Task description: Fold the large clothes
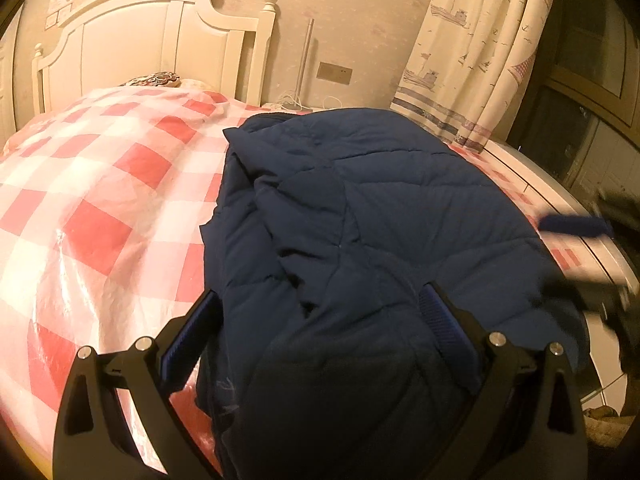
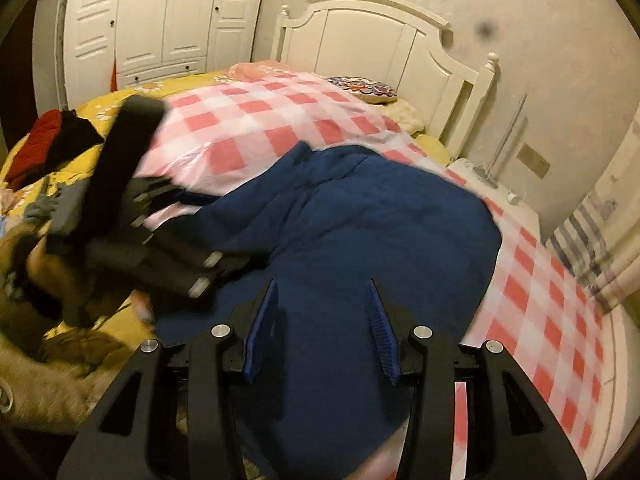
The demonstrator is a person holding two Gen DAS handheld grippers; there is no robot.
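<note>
A navy quilted padded jacket (image 1: pixel 380 200) (image 2: pixel 380 220) lies partly folded on the bed's pink-and-white checked cover (image 1: pixel 100 200) (image 2: pixel 248 128). My left gripper (image 1: pixel 318 290) stands wide open at the jacket's near end. The puffy bulk rises between its blue pads, which do not visibly squeeze it. In the right wrist view the left gripper (image 2: pixel 216 228) shows blurred at the jacket's left edge. My right gripper (image 2: pixel 323 282) hovers over the jacket's near part, jaws partly apart, nothing between the pads. It appears blurred at the right edge of the left wrist view (image 1: pixel 560 256).
A white headboard (image 1: pixel 160 40) and a patterned cushion (image 2: pixel 368 88) mark the bed's far end. A curtain (image 1: pixel 480 40) hangs on the right, past a nightstand (image 1: pixel 296 106). A yellow quilt with red and dark clothes (image 2: pixel 52 144) lies left, before a white wardrobe (image 2: pixel 160 12).
</note>
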